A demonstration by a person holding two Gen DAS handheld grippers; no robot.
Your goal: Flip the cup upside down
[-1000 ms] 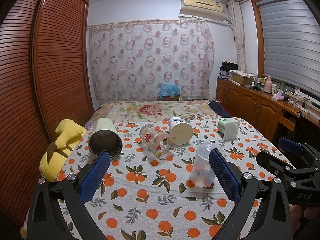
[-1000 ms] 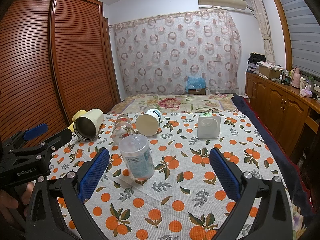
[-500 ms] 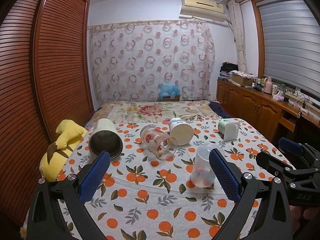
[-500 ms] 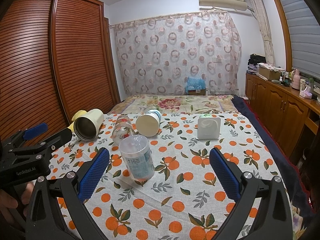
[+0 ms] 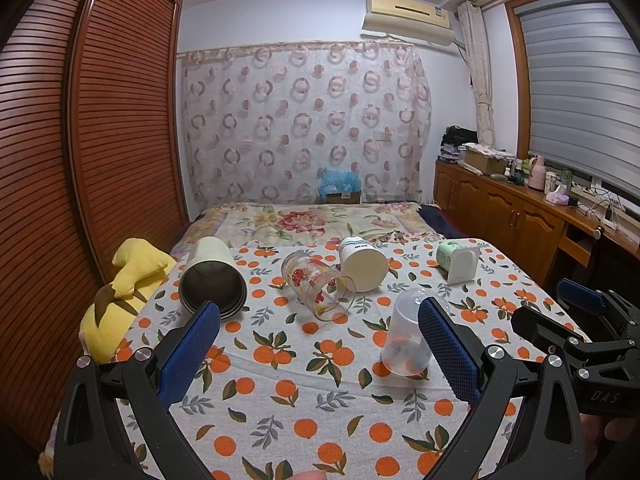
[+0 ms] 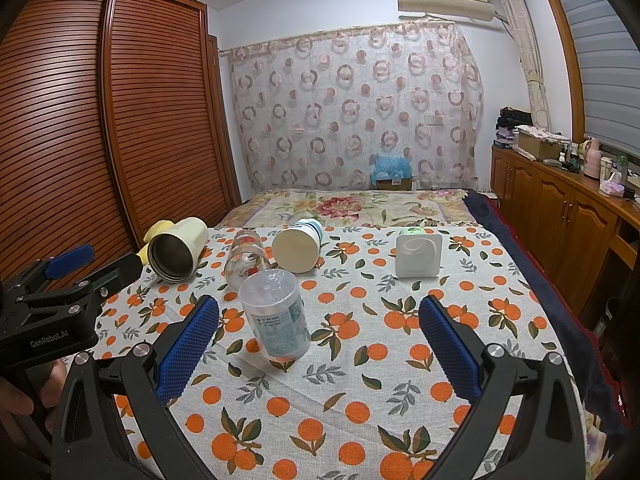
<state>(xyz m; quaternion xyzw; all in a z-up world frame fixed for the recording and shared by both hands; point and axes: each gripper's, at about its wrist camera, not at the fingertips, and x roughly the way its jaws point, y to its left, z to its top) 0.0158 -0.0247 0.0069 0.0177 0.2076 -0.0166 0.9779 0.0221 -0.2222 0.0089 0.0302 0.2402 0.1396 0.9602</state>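
A translucent plastic cup with a pale printed label (image 6: pixel 276 320) stands slightly tilted on the orange-patterned tablecloth (image 6: pixel 360 380), nearest of five cups; behind it lie a cream metal-lined tumbler (image 6: pixel 178 250), a clear glass with red print (image 6: pixel 244 258), a cream paper cup (image 6: pixel 298 246) and a white square-based cup (image 6: pixel 418 254), all on their sides. The right gripper (image 6: pixel 318 346) hovers low with blue pads spread wide, the plastic cup just inside its left finger. The left gripper (image 5: pixel 318 350), equally wide and empty, waits alongside, the same cup (image 5: pixel 410 334) by its right pad. The cup looks light, thin-walled and likely slippery; a gentle pinch across the middle of its wall seems safest for turning it over.
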